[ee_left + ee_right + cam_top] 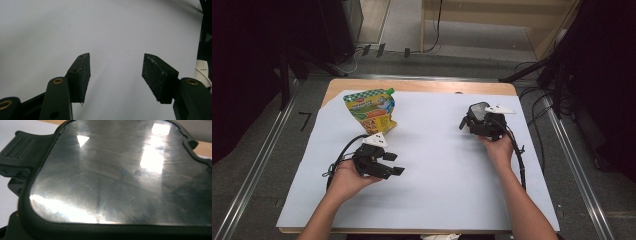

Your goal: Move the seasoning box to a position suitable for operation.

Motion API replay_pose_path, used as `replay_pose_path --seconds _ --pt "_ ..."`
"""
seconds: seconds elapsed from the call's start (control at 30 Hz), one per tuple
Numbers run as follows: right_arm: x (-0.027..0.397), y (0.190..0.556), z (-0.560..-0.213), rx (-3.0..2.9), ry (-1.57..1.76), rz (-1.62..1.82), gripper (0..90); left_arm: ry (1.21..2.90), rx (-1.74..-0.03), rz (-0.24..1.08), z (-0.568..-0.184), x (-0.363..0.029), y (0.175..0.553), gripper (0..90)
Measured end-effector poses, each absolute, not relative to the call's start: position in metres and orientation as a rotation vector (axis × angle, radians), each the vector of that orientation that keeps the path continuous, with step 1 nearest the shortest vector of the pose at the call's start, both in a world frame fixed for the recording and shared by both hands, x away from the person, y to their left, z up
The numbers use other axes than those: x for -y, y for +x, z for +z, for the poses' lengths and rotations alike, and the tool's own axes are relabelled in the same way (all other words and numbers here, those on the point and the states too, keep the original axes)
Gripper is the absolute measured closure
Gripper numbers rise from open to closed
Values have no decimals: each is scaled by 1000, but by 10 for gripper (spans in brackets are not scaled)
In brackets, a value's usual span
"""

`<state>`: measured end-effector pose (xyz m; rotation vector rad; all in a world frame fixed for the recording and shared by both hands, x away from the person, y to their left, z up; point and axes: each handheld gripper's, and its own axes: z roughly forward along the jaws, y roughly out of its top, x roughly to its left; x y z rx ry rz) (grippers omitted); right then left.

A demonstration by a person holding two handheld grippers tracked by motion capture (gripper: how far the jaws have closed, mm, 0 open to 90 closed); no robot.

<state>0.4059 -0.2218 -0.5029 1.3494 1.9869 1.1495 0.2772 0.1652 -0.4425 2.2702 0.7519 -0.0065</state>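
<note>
A green and yellow snack pouch (pixel 371 111) stands upright at the far left of the white sheet (pixel 437 175). Just in front of it, my left gripper (pixel 398 164) is held low over the sheet and points right, open, with nothing but bare sheet between its pads (pixel 116 58). At the far right, my right gripper (pixel 474 119) is against a black-rimmed object with a glossy grey face (pixel 479 109). In the right gripper view that glossy face (pixel 120 175) lies very close and hides the jaws. A ribbed black tab (pixel 22 147) sticks out from its left side.
The white sheet covers a wooden table, whose edge (pixel 422 86) shows at the back. Metal floor rails (pixel 267 145) run along both sides. Black stands and cables (pixel 542 95) crowd the floor at the back right. A cable (pixel 518 160) trails from the right gripper.
</note>
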Motion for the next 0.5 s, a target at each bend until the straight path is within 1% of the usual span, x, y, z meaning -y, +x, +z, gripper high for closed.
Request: replay_pose_path --seconds 0.23,0.5 --pt "214 395 -491 -2034 1315 1194 156 2274 -739 -15 -442 -161 281 405" --pt "204 385 -486 -2094 1280 1218 156 2274 -731 -18 -443 -157 285 404"
